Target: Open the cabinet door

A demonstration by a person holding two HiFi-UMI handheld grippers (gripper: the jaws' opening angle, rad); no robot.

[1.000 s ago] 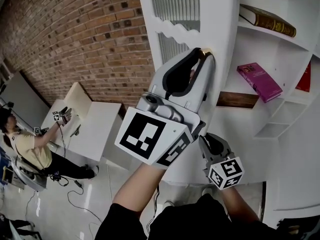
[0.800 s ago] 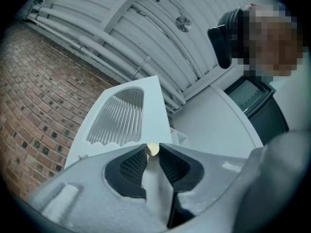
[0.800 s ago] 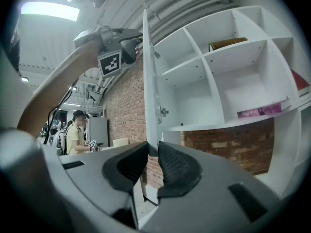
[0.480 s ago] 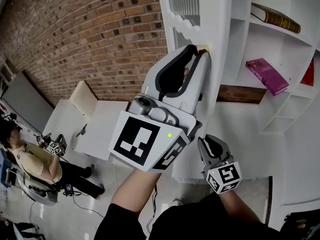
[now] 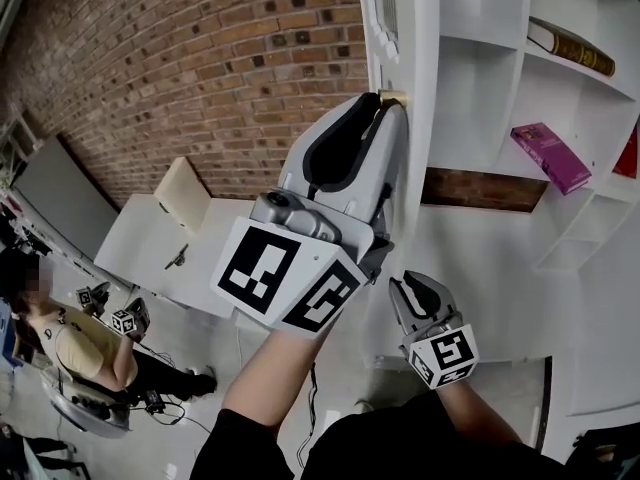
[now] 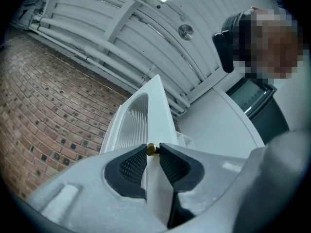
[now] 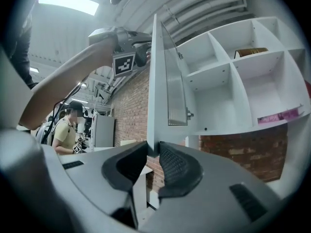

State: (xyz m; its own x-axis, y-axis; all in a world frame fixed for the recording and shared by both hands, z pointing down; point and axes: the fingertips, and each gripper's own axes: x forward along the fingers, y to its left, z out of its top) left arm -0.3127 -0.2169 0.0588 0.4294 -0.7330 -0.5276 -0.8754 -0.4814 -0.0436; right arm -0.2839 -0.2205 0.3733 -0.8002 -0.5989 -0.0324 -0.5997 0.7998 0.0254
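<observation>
The white cabinet door [image 5: 405,28] stands swung out and shows almost edge-on, with a ribbed glass panel [image 7: 174,91] in it. My left gripper [image 5: 390,103] is shut on the door's small brass knob [image 6: 151,149], which sits pinched between the black pads. Lower down, my right gripper [image 5: 405,284] is shut on the door's thin edge [image 7: 153,130]. In the right gripper view the left gripper and the arm bearing it show up high beside the door. The open shelves [image 7: 228,81] lie to the right of the door.
A brown book [image 5: 570,46] and a magenta book [image 5: 552,156] lie on shelves at right. A brick wall [image 5: 200,68] runs behind the door. White tables [image 5: 170,248] stand below left, and a seated person [image 5: 80,353] holds grippers there.
The door has swung further out: its glass face showed broad a second ago and is almost edge-on now. Both grippers moved along with it and kept their grip.
</observation>
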